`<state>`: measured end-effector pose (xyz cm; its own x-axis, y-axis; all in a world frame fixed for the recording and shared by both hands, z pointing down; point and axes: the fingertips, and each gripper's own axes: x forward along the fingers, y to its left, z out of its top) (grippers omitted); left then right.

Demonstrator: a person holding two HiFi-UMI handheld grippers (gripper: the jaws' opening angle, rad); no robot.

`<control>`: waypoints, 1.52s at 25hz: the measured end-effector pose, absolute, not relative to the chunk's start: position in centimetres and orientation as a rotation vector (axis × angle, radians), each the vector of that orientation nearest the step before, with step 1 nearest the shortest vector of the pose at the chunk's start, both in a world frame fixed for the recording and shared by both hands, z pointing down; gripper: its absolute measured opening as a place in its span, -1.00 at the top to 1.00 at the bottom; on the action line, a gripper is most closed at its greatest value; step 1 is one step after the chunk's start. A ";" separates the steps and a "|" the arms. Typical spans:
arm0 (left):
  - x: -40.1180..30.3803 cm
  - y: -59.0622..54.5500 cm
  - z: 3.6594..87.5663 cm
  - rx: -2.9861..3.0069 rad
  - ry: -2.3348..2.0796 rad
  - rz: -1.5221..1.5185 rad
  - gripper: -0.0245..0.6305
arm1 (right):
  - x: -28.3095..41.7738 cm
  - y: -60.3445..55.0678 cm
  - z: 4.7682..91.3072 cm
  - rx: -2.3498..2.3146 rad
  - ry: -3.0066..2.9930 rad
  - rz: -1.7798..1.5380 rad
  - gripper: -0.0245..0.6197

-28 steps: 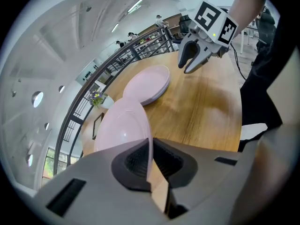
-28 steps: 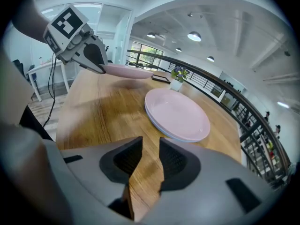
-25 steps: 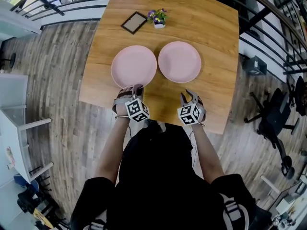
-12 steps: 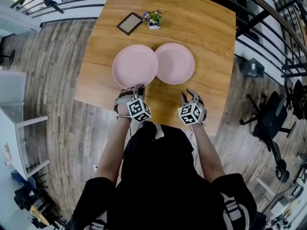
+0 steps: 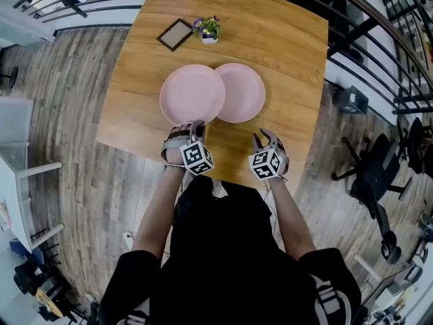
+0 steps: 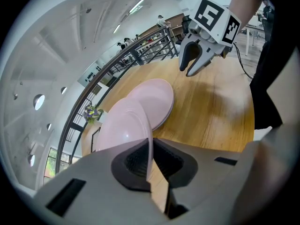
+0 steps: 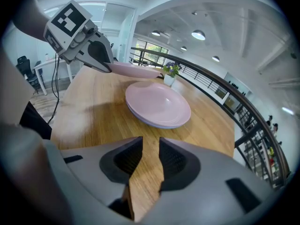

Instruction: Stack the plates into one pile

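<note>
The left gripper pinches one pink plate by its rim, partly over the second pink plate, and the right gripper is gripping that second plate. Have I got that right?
Not quite: the right gripper grips nothing. The right gripper view shows its fingers apart over bare table, short of the second plate. The rest is right.

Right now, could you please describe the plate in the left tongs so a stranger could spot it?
Find the wooden table with two pink plates. It is the left plate, raised over the right plate, its near rim clamped in the left tongs.
</note>
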<state>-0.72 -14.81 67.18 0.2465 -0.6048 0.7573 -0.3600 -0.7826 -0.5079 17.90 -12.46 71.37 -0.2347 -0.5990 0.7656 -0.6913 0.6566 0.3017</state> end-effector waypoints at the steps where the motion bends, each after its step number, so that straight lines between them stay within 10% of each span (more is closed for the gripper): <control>1: -0.5 -14.9 67.3 -2.291 0.906 -1.556 0.84 | 18.2 -12.5 71.4 1.011 -1.926 0.125 0.55; 38: 8.9 -16.6 70.8 -2.253 0.716 -1.591 0.84 | 26.3 -11.2 73.0 1.099 -1.852 0.242 0.57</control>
